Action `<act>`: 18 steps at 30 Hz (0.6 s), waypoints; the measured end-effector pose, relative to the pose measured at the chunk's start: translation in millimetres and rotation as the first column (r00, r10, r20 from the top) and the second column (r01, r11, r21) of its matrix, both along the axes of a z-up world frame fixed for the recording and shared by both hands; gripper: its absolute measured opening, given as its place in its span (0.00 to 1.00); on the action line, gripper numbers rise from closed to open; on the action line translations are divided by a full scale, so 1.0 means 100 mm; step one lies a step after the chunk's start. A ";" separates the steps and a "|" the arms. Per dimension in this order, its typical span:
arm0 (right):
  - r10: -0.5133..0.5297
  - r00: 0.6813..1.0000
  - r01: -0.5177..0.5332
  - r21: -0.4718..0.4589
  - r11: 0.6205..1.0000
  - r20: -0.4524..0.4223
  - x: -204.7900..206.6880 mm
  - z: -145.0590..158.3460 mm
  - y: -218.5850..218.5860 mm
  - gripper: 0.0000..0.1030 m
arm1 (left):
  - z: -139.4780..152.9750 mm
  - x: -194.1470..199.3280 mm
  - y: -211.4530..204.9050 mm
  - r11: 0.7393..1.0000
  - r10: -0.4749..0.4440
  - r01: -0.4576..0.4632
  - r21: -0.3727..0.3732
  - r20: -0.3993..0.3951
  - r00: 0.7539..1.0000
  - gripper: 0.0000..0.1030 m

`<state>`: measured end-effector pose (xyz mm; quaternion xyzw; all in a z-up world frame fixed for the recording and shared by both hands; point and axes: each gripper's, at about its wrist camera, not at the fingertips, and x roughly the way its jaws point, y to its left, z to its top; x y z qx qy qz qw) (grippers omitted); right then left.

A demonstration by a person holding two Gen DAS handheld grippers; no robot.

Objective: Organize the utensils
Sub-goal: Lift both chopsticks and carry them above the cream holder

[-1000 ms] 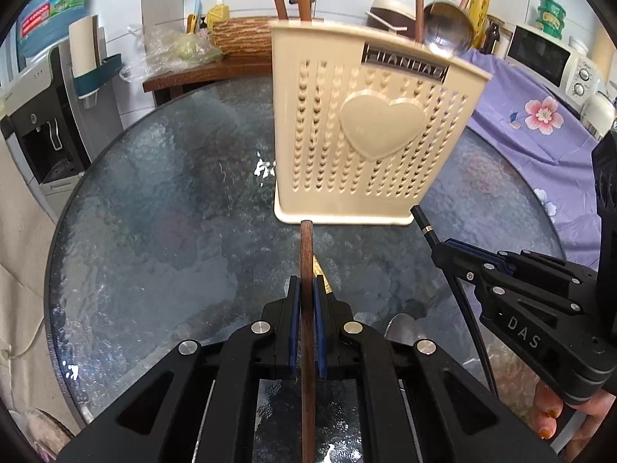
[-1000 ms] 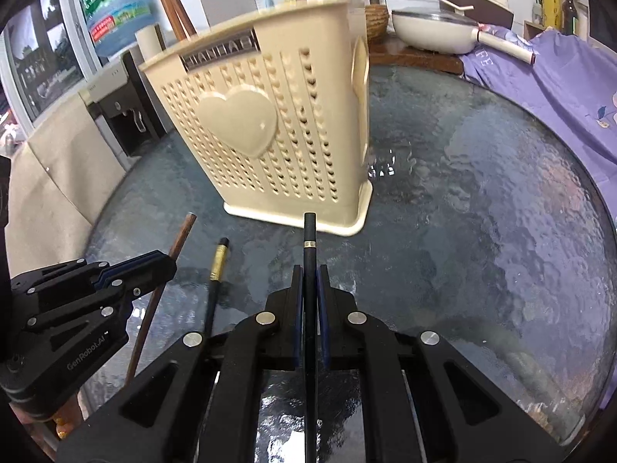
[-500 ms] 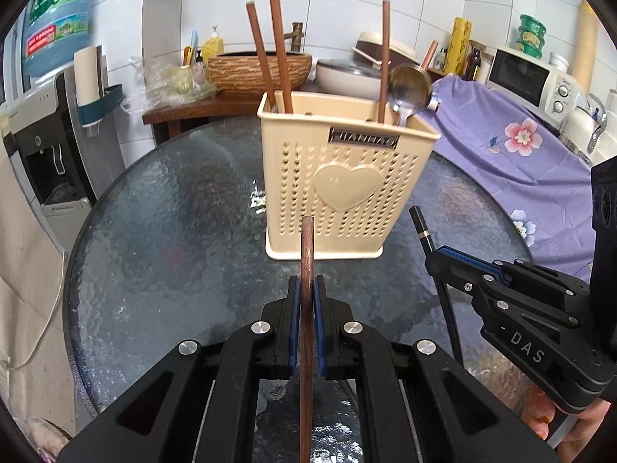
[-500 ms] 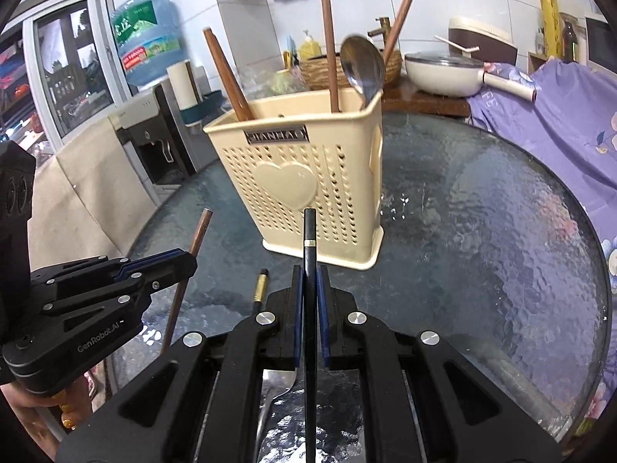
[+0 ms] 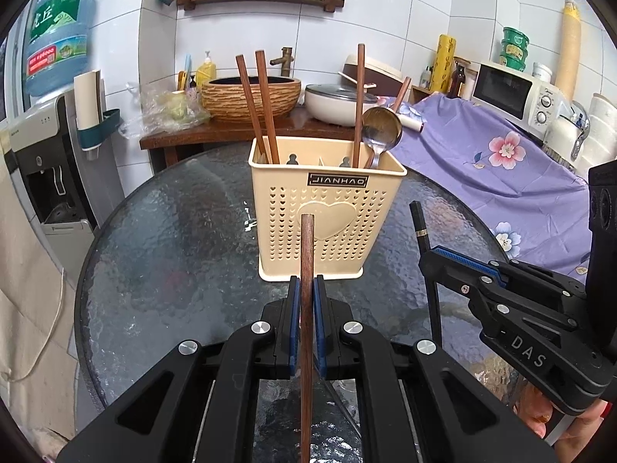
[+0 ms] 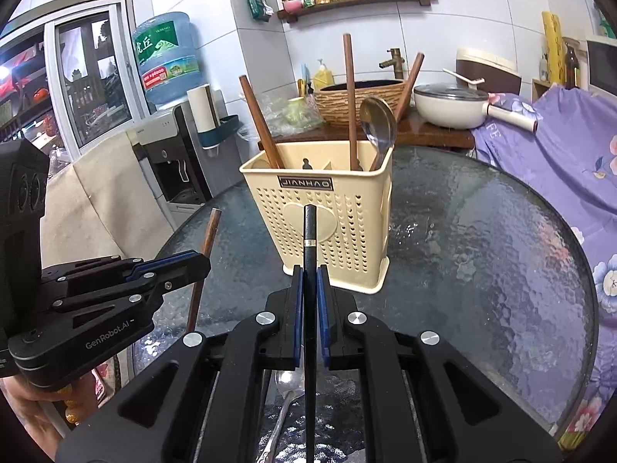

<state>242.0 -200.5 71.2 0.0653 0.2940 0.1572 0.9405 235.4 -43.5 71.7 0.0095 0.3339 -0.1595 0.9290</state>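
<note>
Fingers (image 5: 306, 289) lifted chopstick (image 5: 307, 239); holder (image 5: 327, 208) farther.

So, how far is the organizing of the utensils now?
Partly done. The cream holder on the glass table already has several brown chopsticks and a metal spoon standing in it. In hand: the left hand-held gripper is shut on a brown chopstick, the right hand-held gripper on a black chopstick. Left: at least one spoon lies on the table.

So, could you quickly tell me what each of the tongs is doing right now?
Left tongs: shut on the brown chopstick.
Right tongs: shut on the black chopstick.
</note>
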 end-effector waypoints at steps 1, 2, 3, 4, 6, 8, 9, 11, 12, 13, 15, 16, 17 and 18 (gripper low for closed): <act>0.001 1.000 -0.001 -0.002 1.000 0.005 -0.01 0.02 0.00 0.08 | 0.02 -0.01 0.00 1.000 0.000 0.000 -0.002 0.005 1.000 0.06; 0.002 1.000 -0.002 -0.003 1.000 0.012 -0.03 0.04 0.00 0.08 | 0.03 -0.02 0.01 1.000 -0.001 0.001 -0.002 0.008 1.000 0.06; 0.003 1.000 -0.003 -0.005 1.000 0.017 -0.05 0.06 0.01 0.08 | 0.05 -0.03 0.01 1.000 -0.001 0.001 -0.003 0.012 1.000 0.07; 0.005 1.000 -0.005 -0.006 1.000 0.022 -0.06 0.09 0.01 0.08 | 0.06 -0.04 0.01 1.000 -0.002 0.002 -0.005 0.018 1.000 0.07; 0.008 0.999 -0.008 -0.008 1.000 0.033 -0.08 0.12 0.02 0.08 | 0.09 -0.05 0.03 1.000 -0.003 0.003 -0.006 0.027 1.000 0.07; 0.013 0.999 -0.012 -0.012 1.000 0.043 -0.12 0.15 0.02 0.08 | 0.13 -0.08 0.02 1.000 -0.003 0.003 -0.007 0.035 0.999 0.06; 0.015 0.999 -0.014 -0.014 1.000 0.046 -0.12 0.18 0.02 0.08 | 0.14 -0.09 0.02 1.000 -0.004 0.004 -0.008 0.039 0.999 0.06; 0.017 0.998 -0.017 -0.016 1.000 0.055 -0.15 0.21 0.03 0.08 | 0.18 -0.11 0.03 1.000 -0.005 0.006 -0.010 0.049 0.999 0.07; 0.019 0.998 -0.018 -0.016 1.000 0.058 -0.16 0.22 0.02 0.08 | 0.19 -0.12 0.03 1.000 -0.005 0.006 -0.011 0.053 0.999 0.07; 0.019 0.998 -0.018 -0.017 1.000 0.062 -0.16 0.24 0.02 0.08 | 0.21 -0.13 0.03 1.000 -0.006 0.007 -0.013 0.058 0.998 0.06; 0.023 0.997 -0.021 -0.017 1.000 0.070 -0.19 0.27 0.02 0.08 | 0.23 -0.15 0.02 1.000 -0.009 0.010 -0.013 0.064 0.998 0.07; 0.023 0.997 -0.022 -0.018 1.000 0.072 -0.19 0.29 0.03 0.08 | 0.24 -0.16 0.02 1.000 -0.010 0.011 -0.013 0.068 0.998 0.06; 0.024 0.997 -0.023 -0.018 1.000 0.078 -0.20 0.31 0.03 0.08 | 0.26 -0.18 0.02 1.000 -0.011 0.012 -0.014 0.072 0.997 0.06; 0.026 0.996 -0.024 -0.019 1.000 0.081 -0.22 0.32 0.03 0.08 | 0.27 -0.18 0.02 1.000 -0.013 0.014 -0.014 0.076 0.997 0.06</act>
